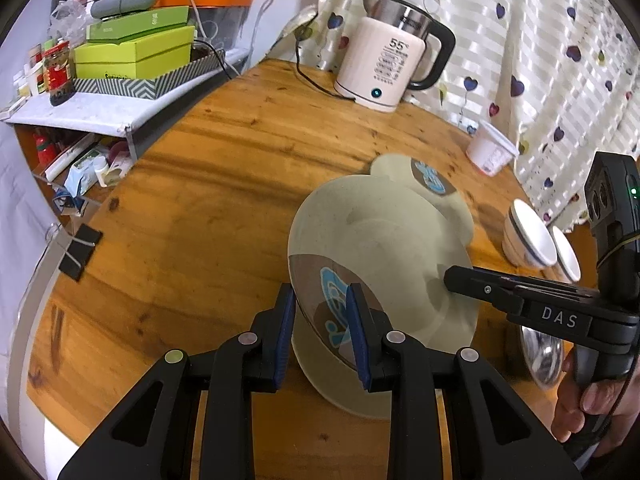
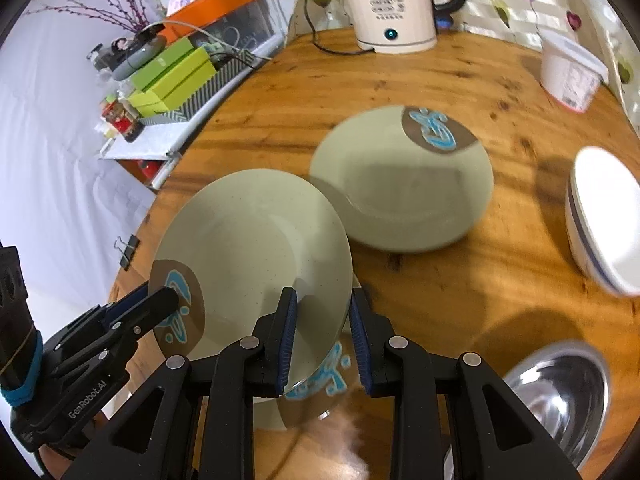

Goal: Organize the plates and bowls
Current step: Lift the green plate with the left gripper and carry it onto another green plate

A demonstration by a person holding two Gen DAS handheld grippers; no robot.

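Observation:
A pale green plate (image 1: pixel 380 248) with a brown and blue emblem is held tilted above the wooden table (image 1: pixel 224 168). My left gripper (image 1: pixel 320 336) is shut on its near rim at the emblem. My right gripper (image 2: pixel 322 336) is shut on the opposite rim (image 2: pixel 256 232); its fingers (image 1: pixel 472 280) show in the left view. A second pale green plate (image 2: pixel 400 184) lies flat on the table behind. Beneath the held plate another emblem-marked plate (image 2: pixel 316 384) shows.
A white kettle (image 1: pixel 392 60) stands at the back. A white tub (image 1: pixel 490 148) sits by the curtain. White blue-rimmed bowls (image 2: pixel 600 220) are at the right. A steel bowl (image 2: pixel 560 396) lies at the near right. A cluttered shelf (image 1: pixel 120 56) borders the left.

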